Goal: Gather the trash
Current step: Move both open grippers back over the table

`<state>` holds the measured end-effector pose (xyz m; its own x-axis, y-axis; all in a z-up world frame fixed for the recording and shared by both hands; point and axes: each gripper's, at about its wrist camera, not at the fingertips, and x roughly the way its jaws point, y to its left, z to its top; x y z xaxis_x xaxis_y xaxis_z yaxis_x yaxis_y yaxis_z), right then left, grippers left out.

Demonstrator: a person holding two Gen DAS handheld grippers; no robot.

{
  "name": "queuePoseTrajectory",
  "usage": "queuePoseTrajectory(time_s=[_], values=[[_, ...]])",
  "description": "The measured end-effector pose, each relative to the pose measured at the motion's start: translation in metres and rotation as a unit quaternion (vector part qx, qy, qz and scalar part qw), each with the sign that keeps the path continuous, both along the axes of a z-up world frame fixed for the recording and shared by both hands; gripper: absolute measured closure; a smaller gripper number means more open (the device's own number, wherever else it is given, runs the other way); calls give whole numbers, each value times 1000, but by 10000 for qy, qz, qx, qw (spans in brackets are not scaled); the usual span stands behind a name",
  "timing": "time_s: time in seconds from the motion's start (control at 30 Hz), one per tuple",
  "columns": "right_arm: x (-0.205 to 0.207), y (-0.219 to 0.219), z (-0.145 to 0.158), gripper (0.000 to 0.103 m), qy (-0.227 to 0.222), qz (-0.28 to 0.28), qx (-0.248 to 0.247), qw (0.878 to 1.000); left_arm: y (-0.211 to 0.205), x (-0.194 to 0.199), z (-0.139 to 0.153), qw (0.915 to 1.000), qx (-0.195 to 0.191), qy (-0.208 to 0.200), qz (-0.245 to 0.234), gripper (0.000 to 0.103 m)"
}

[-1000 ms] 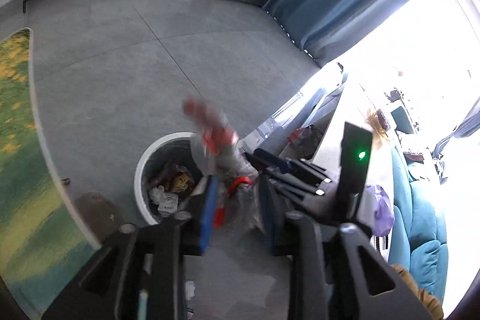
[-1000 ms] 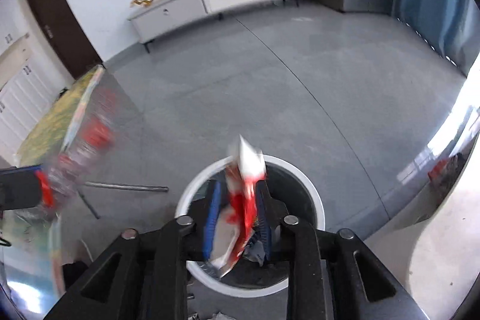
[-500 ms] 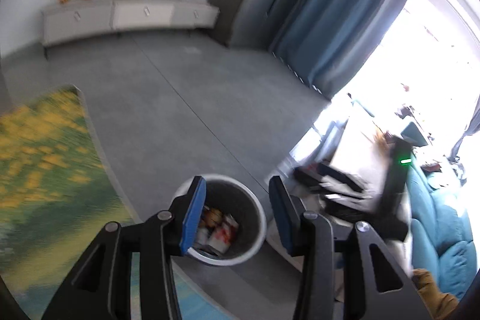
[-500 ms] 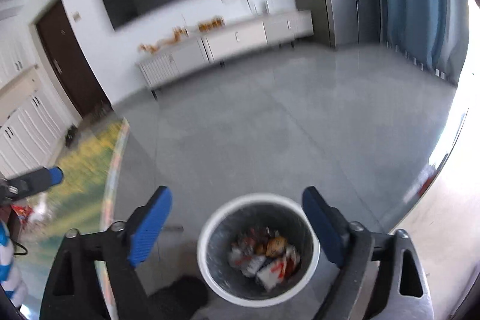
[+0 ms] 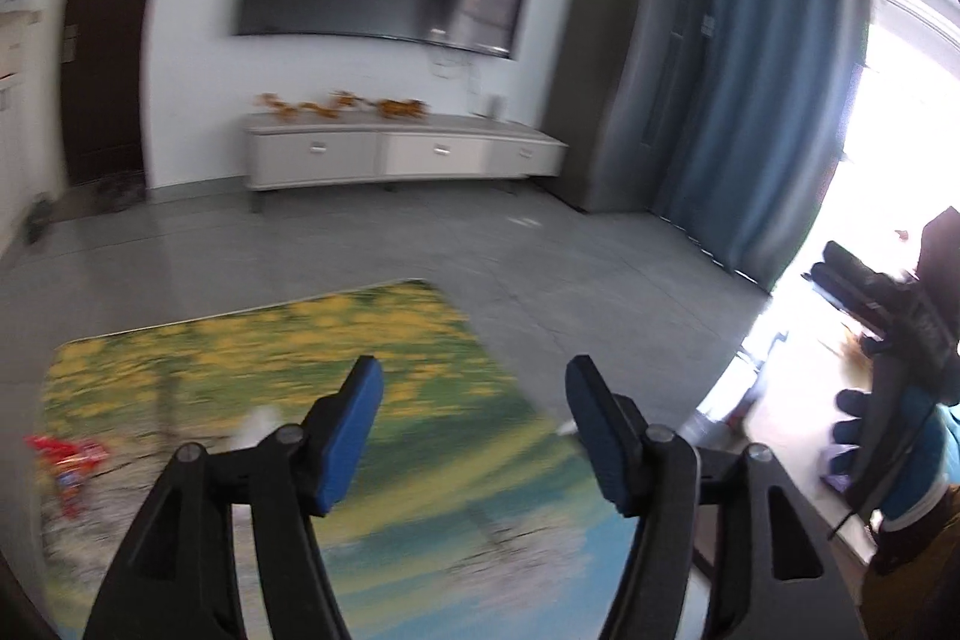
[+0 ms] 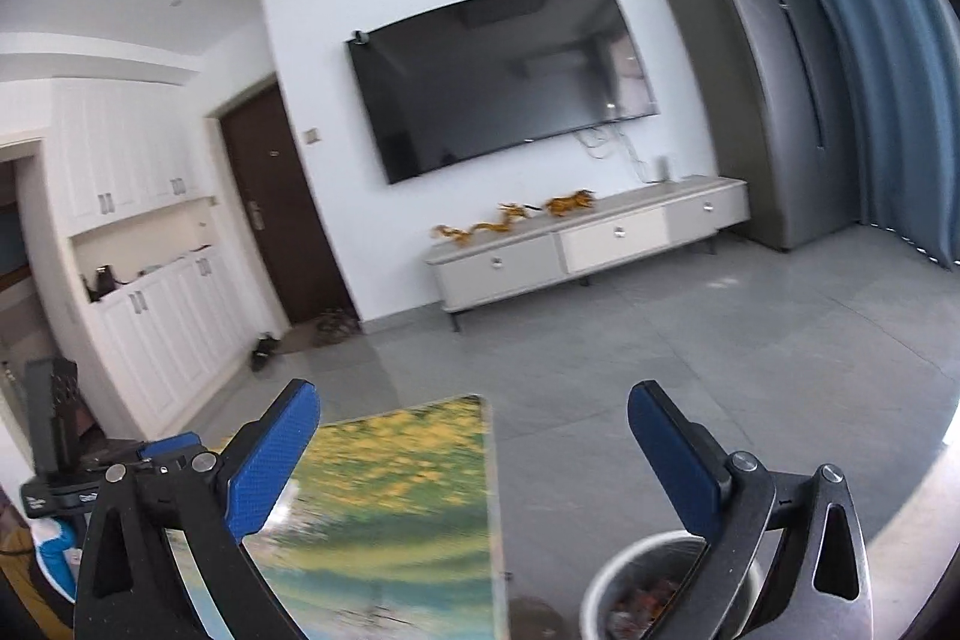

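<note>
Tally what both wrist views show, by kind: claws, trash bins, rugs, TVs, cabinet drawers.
claws: 2, left claw and right claw, both opening, nothing between the jaws
trash bin: 1
rug: 1
TV: 1
cabinet drawers: 3
total: 8

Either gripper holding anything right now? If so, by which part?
Nothing held. Left gripper and right gripper both have jaws opening, with nothing between them.
</note>
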<state>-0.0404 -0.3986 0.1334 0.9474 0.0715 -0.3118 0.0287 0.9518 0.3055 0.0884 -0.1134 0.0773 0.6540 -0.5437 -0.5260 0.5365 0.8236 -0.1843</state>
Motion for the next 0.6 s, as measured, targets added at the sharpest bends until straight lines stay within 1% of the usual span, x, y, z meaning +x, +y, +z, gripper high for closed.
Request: queuePoseTrajectory(time_s=[0.13, 0.27, 0.4, 0.43, 0.5, 0.53, 0.6], values=[[29, 36, -1, 0, 166, 372, 112, 9991, 71, 5, -13, 9980, 166, -109, 594, 39], [59, 80, -15, 0, 662, 777, 45, 9948, 137, 13, -31, 9930, 301, -4, 1141, 33], [94, 132, -39, 0, 1228, 1177, -20, 9854, 203, 31, -56, 9834, 331, 258, 1765, 31], [108, 147, -48, 0, 1416, 1331, -20, 9809, 221, 37, -63, 9796, 297, 353, 1954, 31], [126, 172, -65, 0, 1738, 1511, -50, 9731, 243, 46, -74, 9730, 300, 456, 2241, 30], [128, 182, -72, 0, 1842, 1574, -62, 9702, 255, 51, -79, 9689, 286, 535, 2400, 30], [150, 207, -91, 0, 2158, 1839, -96, 9589, 272, 62, -92, 9625, 206, 716, 2607, 30]])
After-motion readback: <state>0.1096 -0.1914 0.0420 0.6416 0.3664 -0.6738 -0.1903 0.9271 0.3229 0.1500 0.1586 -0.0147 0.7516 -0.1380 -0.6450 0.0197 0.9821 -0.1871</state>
